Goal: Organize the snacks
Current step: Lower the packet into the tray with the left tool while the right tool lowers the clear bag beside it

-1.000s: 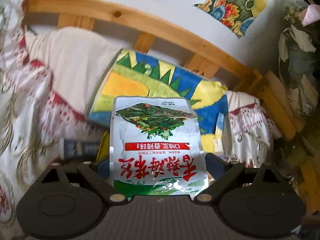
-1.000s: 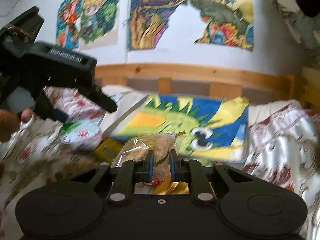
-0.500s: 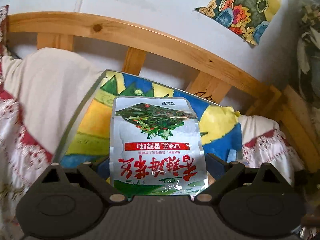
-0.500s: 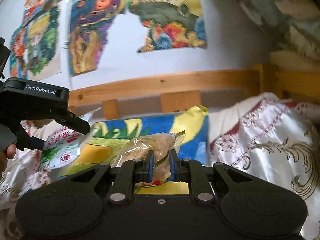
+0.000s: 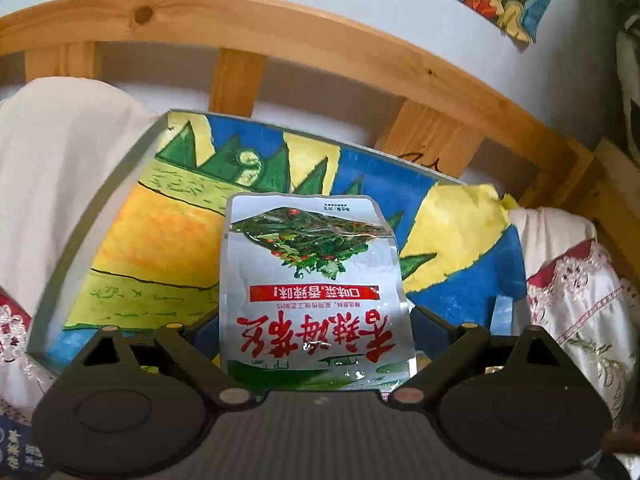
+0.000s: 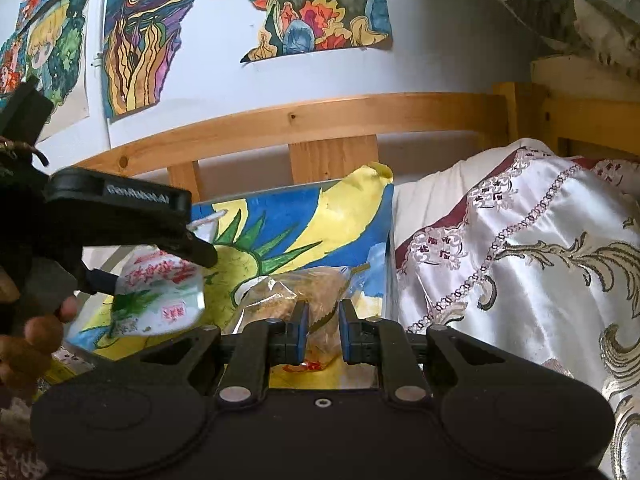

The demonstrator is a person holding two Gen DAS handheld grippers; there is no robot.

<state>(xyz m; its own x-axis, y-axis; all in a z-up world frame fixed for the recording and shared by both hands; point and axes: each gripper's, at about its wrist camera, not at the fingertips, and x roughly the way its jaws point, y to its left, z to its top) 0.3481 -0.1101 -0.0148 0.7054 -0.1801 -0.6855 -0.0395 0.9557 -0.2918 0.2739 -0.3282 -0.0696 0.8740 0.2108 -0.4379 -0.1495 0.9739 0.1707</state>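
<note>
Glossy foil snack pouch (image 5: 312, 288), clear crinkly plastic snack bag (image 6: 304, 288), matt black plastic tongs (image 6: 322, 330), varnished wooden rail (image 5: 320, 40), shiny satin cloth (image 6: 540, 260).

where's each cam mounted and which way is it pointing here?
Left wrist: on the left gripper, facing along its fingers at the silver snack pouch it holds, the painted board and wooden bed rail behind.
Right wrist: on the right gripper, facing its clear snack bag, the same board, rail and wall drawings; the left gripper, a hand and the pouch show at left.
Shared: pouch, board, rail.
</note>
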